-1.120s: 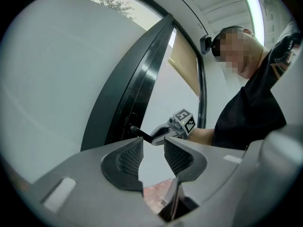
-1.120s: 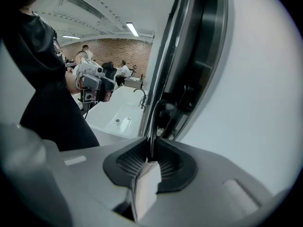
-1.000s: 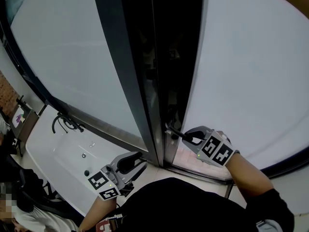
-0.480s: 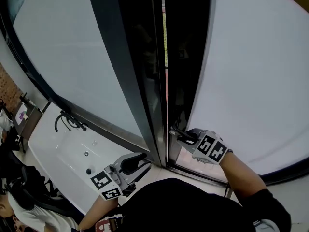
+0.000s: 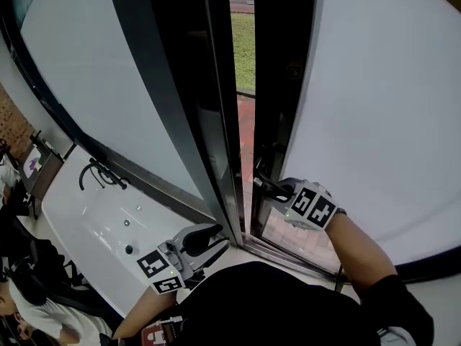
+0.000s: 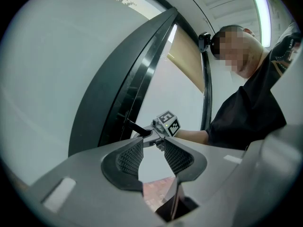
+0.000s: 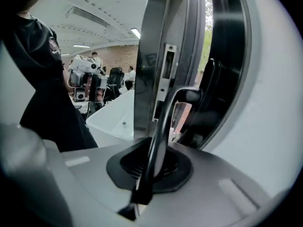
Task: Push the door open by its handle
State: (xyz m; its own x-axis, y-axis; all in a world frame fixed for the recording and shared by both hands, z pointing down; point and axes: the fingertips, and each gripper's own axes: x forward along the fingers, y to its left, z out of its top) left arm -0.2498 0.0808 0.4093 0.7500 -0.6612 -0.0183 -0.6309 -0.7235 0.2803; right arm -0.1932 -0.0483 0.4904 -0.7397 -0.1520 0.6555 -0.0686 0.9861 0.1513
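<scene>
The frosted-glass door (image 5: 374,121) with a dark frame stands ajar, and grass and red paving show through the gap (image 5: 243,85). Its dark lever handle (image 5: 268,185) sits at the door's edge. My right gripper (image 5: 284,193) is shut on that handle; in the right gripper view the handle (image 7: 163,122) runs down between the jaws of the right gripper (image 7: 154,162). My left gripper (image 5: 209,240) hangs lower left, open and holding nothing. In the left gripper view the left gripper (image 6: 154,148) looks toward the handle (image 6: 137,126) and the right gripper's marker cube (image 6: 168,123).
A fixed frosted pane (image 5: 94,78) and dark door post (image 5: 209,135) stand left of the gap. A white sink (image 5: 94,215) with a black tap (image 5: 97,173) lies at lower left. The latch plate (image 7: 165,74) shows on the door's edge. People and equipment (image 7: 87,79) are far behind.
The door has swung outward and the gap has widened, so grass and paving now show. My right gripper went forward with the handle. The left gripper has barely moved.
</scene>
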